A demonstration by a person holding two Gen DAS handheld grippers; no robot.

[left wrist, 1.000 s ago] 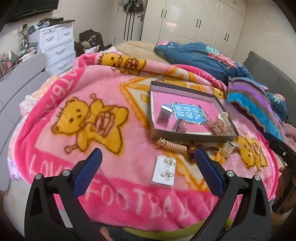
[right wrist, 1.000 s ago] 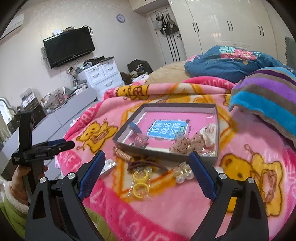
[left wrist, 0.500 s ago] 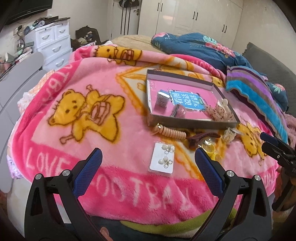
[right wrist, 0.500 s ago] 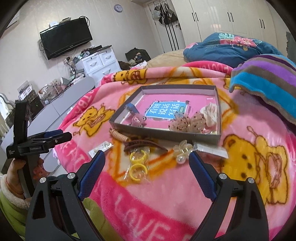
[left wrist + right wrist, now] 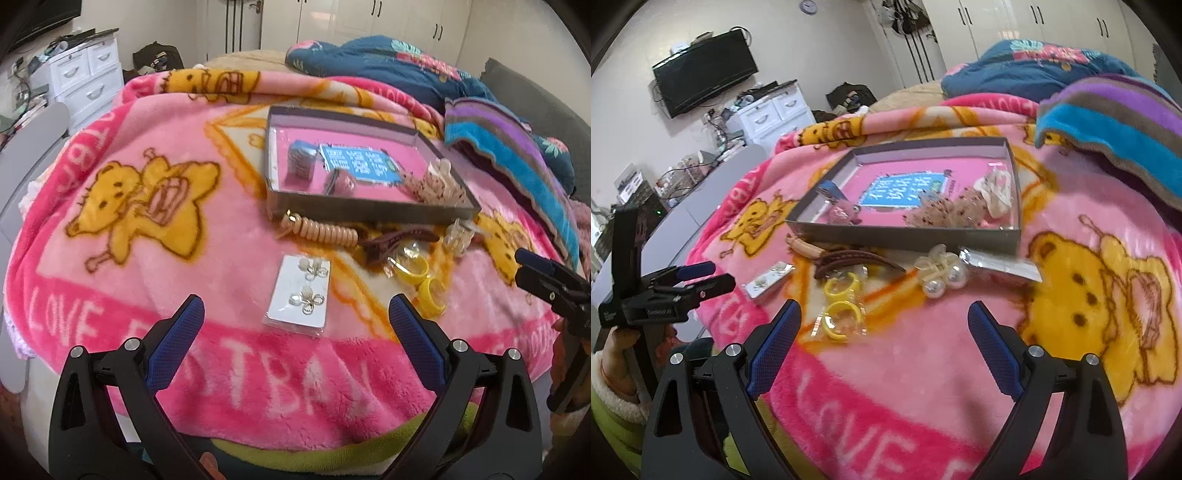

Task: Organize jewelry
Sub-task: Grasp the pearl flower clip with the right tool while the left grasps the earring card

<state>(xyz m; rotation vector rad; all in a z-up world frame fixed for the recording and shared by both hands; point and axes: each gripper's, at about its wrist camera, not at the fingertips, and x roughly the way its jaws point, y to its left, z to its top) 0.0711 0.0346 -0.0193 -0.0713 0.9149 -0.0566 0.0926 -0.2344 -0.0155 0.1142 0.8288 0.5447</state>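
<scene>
While both tools hang above the near edge of the pink bear blanket [image 5: 155, 236], neither holds anything: the left gripper [image 5: 295, 319] has its blue pads spread wide, and the right gripper [image 5: 884, 319] is spread just as wide over bare fleece. The shallow grey tray [image 5: 369, 210] lies further back on the blanket, with a blue printed label on its pink floor, a small box [image 5: 301, 162] near its left wall and a beige scrunchie [image 5: 945, 214] toward its right side. Just in front of the tray's near wall lie a peach spiral hair tie [image 5: 321, 230] and a brown hair clip [image 5: 849, 258], which seem to touch, though blur makes that uncertain. Two yellow rings [image 5: 842, 306] in clear wrap sit just this side of the clip. A pearl claw clip [image 5: 942, 273] rests to their right, near a flat silvery packet [image 5: 1001, 264]. The earring card [image 5: 301, 295] lies apart on the left, directly ahead of the left gripper.
</scene>
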